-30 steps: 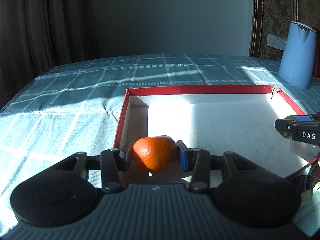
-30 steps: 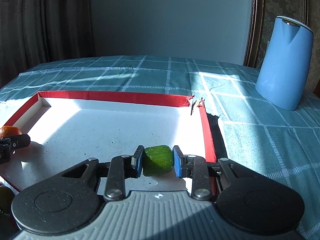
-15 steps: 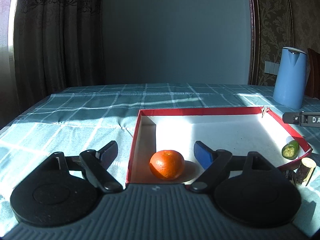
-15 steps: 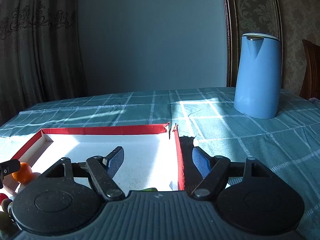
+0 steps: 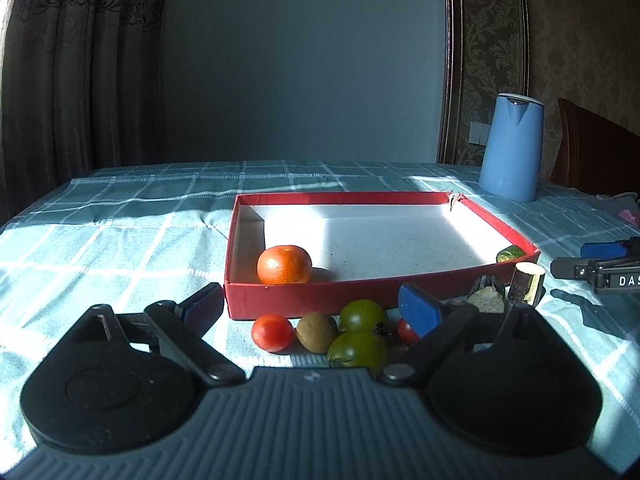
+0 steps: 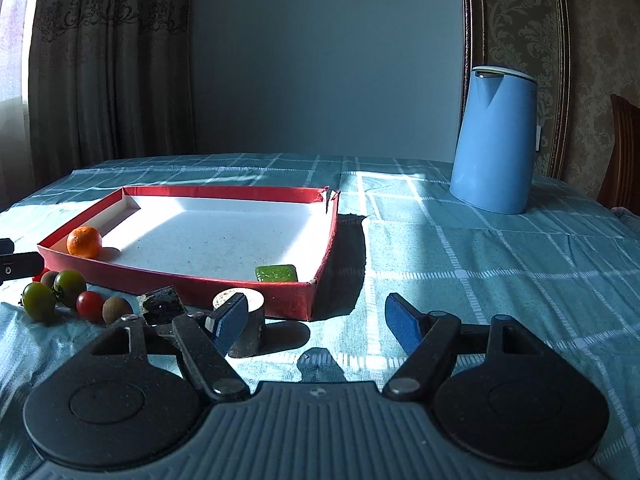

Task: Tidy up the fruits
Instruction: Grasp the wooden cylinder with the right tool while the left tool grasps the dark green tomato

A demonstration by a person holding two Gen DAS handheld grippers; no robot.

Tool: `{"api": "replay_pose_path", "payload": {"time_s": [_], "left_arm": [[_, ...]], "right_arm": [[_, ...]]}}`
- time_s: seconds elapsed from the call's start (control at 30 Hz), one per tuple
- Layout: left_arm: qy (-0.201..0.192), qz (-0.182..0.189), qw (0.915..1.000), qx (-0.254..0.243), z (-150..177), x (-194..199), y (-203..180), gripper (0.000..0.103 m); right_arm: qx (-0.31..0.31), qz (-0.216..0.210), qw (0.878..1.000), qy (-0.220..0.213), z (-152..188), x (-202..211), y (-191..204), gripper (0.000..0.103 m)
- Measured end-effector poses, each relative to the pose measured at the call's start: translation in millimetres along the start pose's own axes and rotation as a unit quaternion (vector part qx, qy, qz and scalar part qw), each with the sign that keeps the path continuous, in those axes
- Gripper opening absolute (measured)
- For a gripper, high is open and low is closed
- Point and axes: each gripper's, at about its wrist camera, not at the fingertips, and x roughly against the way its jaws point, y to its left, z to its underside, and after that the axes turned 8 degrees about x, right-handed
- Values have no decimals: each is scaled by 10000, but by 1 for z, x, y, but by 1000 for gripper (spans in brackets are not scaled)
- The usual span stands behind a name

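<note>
In red box (image 5: 496, 225): orange (image 5: 284, 265), green piece (image 6: 277, 272) released; left tongs (image 5: 310, 307) opening, right tongs (image 6: 312, 322) wide, both empty.

Strong low sunlight from the left, glaring on the white floor of the box (image 5: 400, 236) and the tablecloth (image 6: 500, 264). Long, hard shadows to the right. Dim wall and curtains (image 6: 108, 60) behind. Sharp focus; fisheye bending at edges.

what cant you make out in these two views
- Green piece in the red box: left wrist view, mostly hidden by the box's front wall.
- One small red tomato: left wrist view, half covered by the left hand-held gripper, whose jaws are opening.
- Dark chunk: shadowed, unidentifiable.
</note>
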Motion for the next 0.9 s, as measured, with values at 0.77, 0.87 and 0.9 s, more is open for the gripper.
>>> {"api": "replay_pose_path", "payload": {"time_s": [0.77, 0.87, 0.9], "left_arm": [[583, -107, 9967, -561, 11, -15, -16, 85], [734, -96, 9958, -543, 12, -19, -15, 71], [711, -136, 9958, -556, 12, -19, -16, 70]], "right_arm": [[340, -321, 9968, 646, -8, -43, 31, 56], [335, -364, 9965, 681, -8, -44, 31, 48], [311, -409, 9962, 706, -7, -45, 32, 39]]}}
